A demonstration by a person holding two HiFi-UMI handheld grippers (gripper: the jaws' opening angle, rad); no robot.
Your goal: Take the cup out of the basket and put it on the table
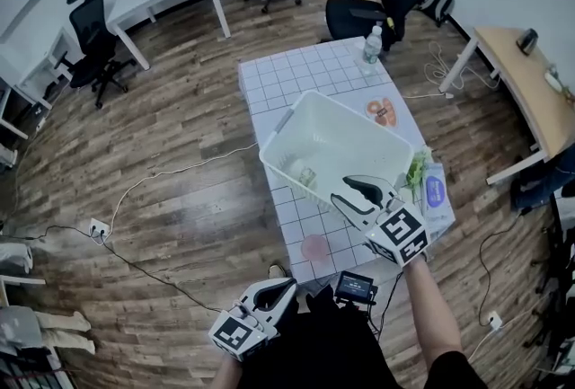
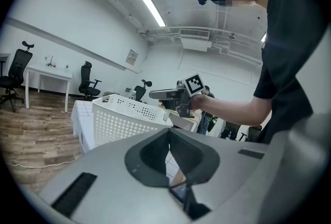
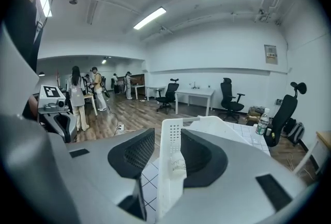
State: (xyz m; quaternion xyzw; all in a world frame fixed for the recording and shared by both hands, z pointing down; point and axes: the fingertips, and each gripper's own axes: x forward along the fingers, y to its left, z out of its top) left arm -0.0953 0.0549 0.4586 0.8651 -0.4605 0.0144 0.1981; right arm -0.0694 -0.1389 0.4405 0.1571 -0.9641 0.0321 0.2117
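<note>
- Cup [image 1: 307, 177]: inside the basket [image 1: 296, 113], by its lower wall, just left of your right gripper [image 1: 352, 191]
- Right gripper: jaws apart astride that wall, your nearer hand
- Left gripper [image 1: 274, 293]: closed, empty, frame bottom

We see the basket [image 1: 359, 119] on the table [image 1: 269, 77], the cup [image 1: 308, 177] inside by its near wall, the bottle [image 1: 372, 46] behind at the table's far edge, and a packet [image 1: 437, 194] right of the basket.

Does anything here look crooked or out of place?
Yes: the basket sits skewed to the table grid, with one corner reaching the table's left edge. The right tool has the basket's wall between its open jaws.
</note>
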